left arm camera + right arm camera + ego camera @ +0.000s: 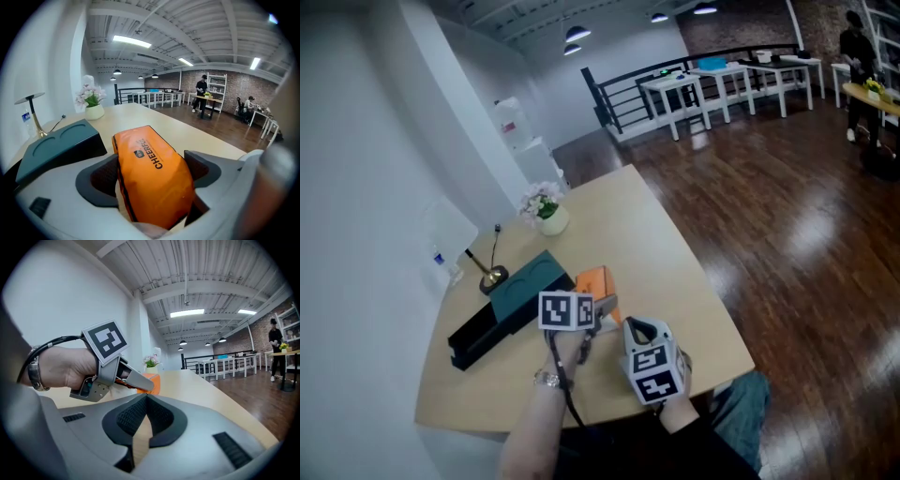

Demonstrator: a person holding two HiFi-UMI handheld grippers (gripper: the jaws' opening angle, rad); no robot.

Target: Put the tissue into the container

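Seen from the head, a pale wooden table point(675, 272) stands against a white wall on the left, with dark wood floor to the right. A long dark teal container point(502, 307) lies on the table's left part, with a small brass lamp point(492, 274) touching its far edge and a white pot of flowers point(546, 216) farther off. Just right of the container lies the orange tissue pack point(593, 279). The left gripper point(598, 302), held in a hand point(572, 349) wearing a wristwatch point(547, 379), reaches to the pack's near end. The right gripper point(638, 327) hovers just beside it, nearer and to the right. In the left gripper view, the tissue pack lies lengthwise between the two dark pads. Both pads sit against its sides, so these tongs are clamped on the pack, which is outside the container and to its right. White tables and a standing person point(202, 91) show far off by a brick wall. In the right gripper view, the two ridged pads meet at their tips, so these tongs are together with nothing between them. Beyond them, the left gripper points right at the orange pack on the tabletop.
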